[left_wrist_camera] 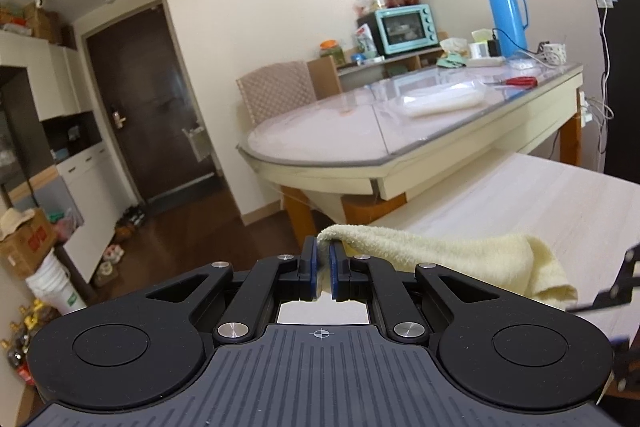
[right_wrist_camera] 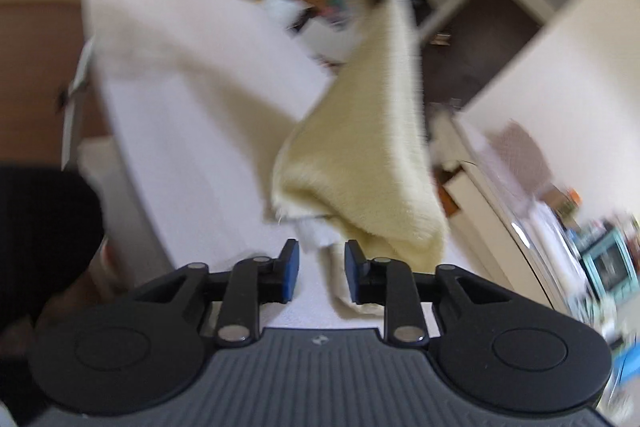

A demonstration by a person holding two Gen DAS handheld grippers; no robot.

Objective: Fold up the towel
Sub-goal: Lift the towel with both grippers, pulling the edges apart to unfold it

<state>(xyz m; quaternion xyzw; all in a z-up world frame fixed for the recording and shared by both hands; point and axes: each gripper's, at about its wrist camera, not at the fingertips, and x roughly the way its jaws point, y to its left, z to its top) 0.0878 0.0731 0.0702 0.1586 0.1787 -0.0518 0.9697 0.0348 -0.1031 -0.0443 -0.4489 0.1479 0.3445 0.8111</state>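
Note:
A pale yellow towel (left_wrist_camera: 472, 259) is lifted over the white table (left_wrist_camera: 560, 211). My left gripper (left_wrist_camera: 323, 259) is shut on the towel's edge, and the cloth drapes away to the right. In the blurred right wrist view the towel (right_wrist_camera: 372, 147) hangs stretched from far above down to my right gripper (right_wrist_camera: 318, 259). The right gripper's jaws stand apart, with the towel's lower corner just ahead of and between the blue pads (right_wrist_camera: 290, 267). The right gripper's black frame (left_wrist_camera: 616, 291) shows at the right edge of the left wrist view.
A glass-topped dining table (left_wrist_camera: 360, 131) stands beyond the white table, with a blue thermos (left_wrist_camera: 505, 15), red scissors (left_wrist_camera: 518, 81) and a teal oven (left_wrist_camera: 406, 27) behind. A dark door (left_wrist_camera: 148, 107), a woven chair (left_wrist_camera: 276, 95) and floor clutter lie to the left.

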